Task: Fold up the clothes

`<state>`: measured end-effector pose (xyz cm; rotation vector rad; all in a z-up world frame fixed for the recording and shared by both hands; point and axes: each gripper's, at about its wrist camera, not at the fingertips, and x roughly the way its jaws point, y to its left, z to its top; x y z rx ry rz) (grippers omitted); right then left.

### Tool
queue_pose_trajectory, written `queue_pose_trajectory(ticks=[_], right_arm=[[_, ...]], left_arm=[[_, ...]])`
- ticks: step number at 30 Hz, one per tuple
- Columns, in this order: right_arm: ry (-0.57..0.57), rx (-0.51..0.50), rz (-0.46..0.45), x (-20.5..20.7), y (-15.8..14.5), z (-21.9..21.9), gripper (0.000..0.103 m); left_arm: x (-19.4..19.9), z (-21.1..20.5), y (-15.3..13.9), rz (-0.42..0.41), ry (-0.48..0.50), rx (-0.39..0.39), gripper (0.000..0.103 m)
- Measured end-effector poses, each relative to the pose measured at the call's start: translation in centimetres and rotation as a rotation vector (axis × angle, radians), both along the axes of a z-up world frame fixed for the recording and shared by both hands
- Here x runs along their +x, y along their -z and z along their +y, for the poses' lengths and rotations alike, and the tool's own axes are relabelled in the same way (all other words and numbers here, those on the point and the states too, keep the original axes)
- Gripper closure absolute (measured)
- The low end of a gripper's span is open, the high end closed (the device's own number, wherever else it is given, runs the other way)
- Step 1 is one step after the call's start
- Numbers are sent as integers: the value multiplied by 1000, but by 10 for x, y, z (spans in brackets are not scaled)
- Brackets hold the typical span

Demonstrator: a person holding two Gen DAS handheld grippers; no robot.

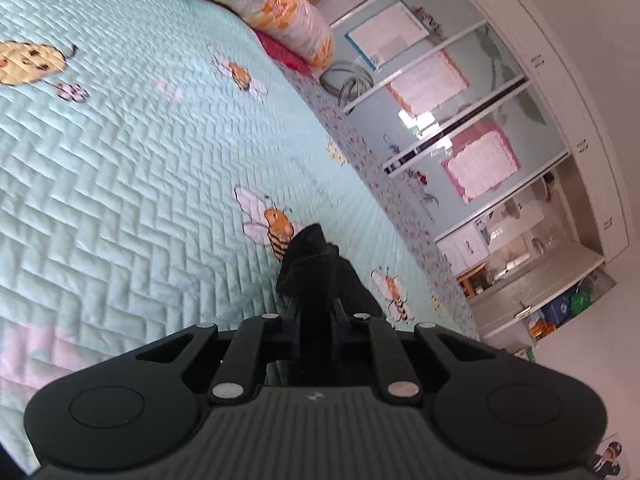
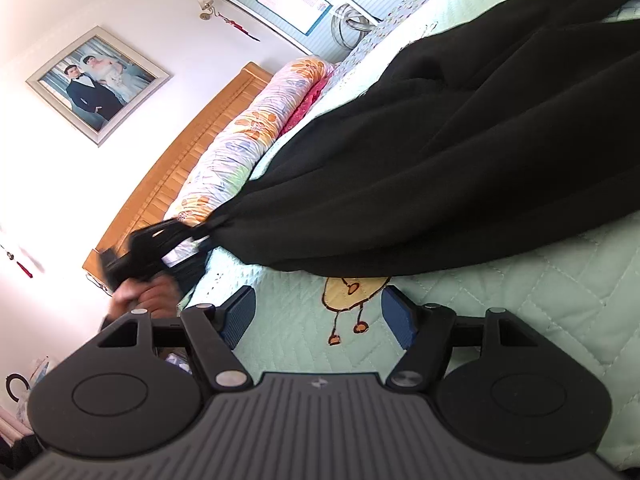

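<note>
A black garment (image 2: 460,160) hangs stretched above the pale green quilted bed (image 2: 520,300), pulled into a bunch at its lower left. That bunch is pinched by my left gripper (image 2: 192,240), held by a hand (image 2: 148,292). In the left wrist view my left gripper (image 1: 314,300) is shut on a black fold of the garment (image 1: 316,256), which covers its fingertips. My right gripper (image 2: 318,314) stands open below the garment, blue pads (image 2: 240,312) apart, with only the quilt between them.
A floral rolled duvet (image 2: 248,132) and a red cloth lie along the wooden headboard (image 2: 176,160). A framed photo (image 2: 98,84) hangs on the wall. Glass-door cabinets (image 1: 460,128) line the far side of the bed (image 1: 120,140).
</note>
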<state>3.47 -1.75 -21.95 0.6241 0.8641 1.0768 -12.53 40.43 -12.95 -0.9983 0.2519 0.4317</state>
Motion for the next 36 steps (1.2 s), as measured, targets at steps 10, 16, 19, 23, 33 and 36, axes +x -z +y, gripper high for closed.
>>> queue_pose_trajectory(ticks=[10, 16, 19, 23, 33, 36], right_arm=[[-90, 61, -38, -14, -15, 1, 30], [242, 102, -13, -1, -31, -65, 30], [516, 94, 5, 1, -36, -130, 30], [862, 18, -13, 0, -45, -225, 30], [1059, -165, 39, 49, -47, -313, 29], [1035, -225, 38, 74, -47, -322, 29]], left_arm=[[-32, -17, 28, 127, -5, -80, 68], [-35, -34, 41, 164, 40, -101, 51], [-37, -34, 49, 171, 53, -119, 50], [-38, -36, 52, 164, 58, -114, 50], [-27, -51, 46, 216, 64, -35, 50], [-26, -50, 46, 220, 64, -38, 50]])
